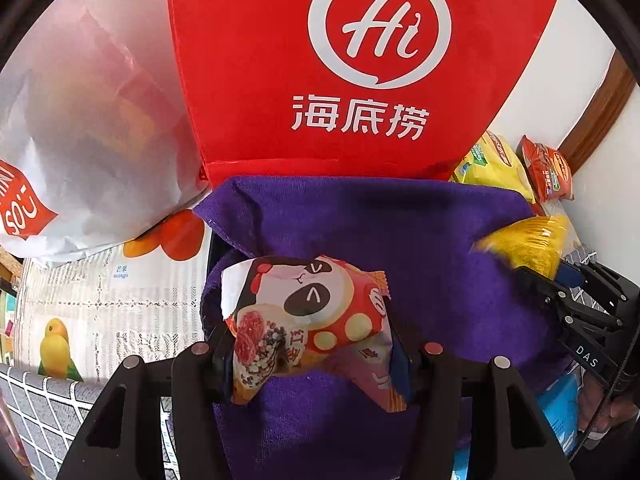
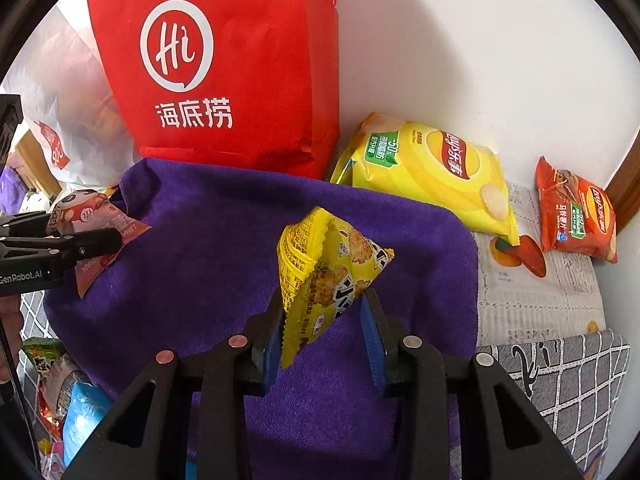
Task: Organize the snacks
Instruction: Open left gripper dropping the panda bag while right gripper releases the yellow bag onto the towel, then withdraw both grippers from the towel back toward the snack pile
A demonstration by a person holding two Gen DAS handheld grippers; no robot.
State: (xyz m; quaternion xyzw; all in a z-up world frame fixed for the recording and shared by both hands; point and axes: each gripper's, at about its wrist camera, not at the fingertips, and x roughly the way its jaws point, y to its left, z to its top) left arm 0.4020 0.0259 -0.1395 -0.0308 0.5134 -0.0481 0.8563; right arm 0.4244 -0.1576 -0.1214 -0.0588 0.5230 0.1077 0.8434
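A panda-print snack packet (image 1: 312, 308) hangs over the purple towel (image 1: 400, 232), with my left gripper (image 1: 310, 344) shut on its lower half. In the right wrist view my right gripper (image 2: 324, 320) is shut on a small yellow snack packet (image 2: 320, 264), with both blue pads against its sides, above the same towel (image 2: 200, 240). Each gripper shows in the other view. The right gripper (image 1: 560, 280) with the yellow packet (image 1: 524, 240) is at the right edge. The left gripper (image 2: 80, 226) with the panda packet (image 2: 96, 208) is at the left.
A red fabric bag (image 2: 224, 80) stands upright behind the towel, a white plastic bag (image 1: 88, 120) to its left. By the white wall lie a yellow chip bag (image 2: 432, 172) and an orange-red chip bag (image 2: 576, 212). Blue (image 2: 84, 412) and green (image 2: 40, 352) packets lie at the lower left.
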